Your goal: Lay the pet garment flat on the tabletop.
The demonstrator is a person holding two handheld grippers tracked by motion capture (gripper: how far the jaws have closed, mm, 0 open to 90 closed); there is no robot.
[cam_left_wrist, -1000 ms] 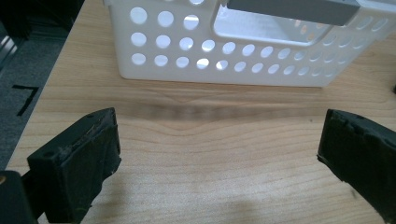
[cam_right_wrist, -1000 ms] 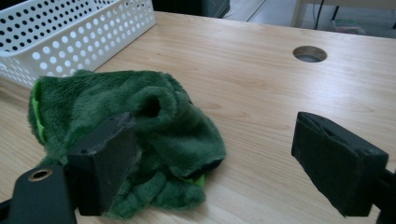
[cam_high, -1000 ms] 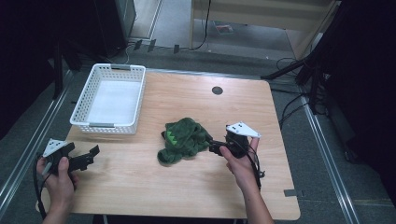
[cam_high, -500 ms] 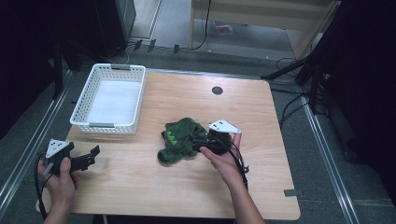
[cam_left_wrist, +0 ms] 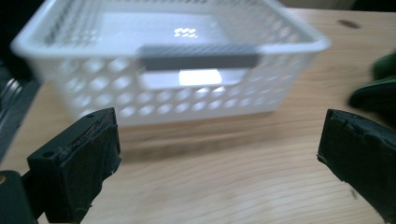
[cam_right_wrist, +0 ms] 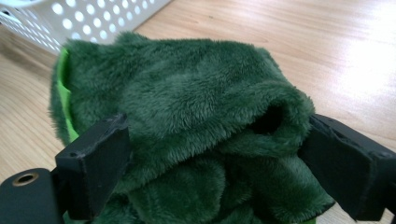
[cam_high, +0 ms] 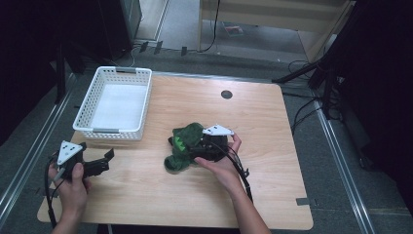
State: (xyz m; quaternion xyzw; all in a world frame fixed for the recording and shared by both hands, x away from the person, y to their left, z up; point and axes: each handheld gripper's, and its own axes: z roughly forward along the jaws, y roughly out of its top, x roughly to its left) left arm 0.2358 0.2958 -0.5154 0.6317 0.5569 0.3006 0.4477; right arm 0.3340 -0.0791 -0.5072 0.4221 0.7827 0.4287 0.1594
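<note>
Green plush toy, a soft furry bundle with a lime-coloured edge, lies near the middle of the frame on the pale wooden surface, to the lower right of the white perforated plastic basket. The right claw has just been opening; its jaws stand wide on either side of the fur, which bulges between them, seemingly so a bite can gather enough fabric to lift it. Whether the pads already press I cannot tell. The left claw waits at the lower left, jaws wide and empty, facing the basket, probably kept clear until needed.
</note>
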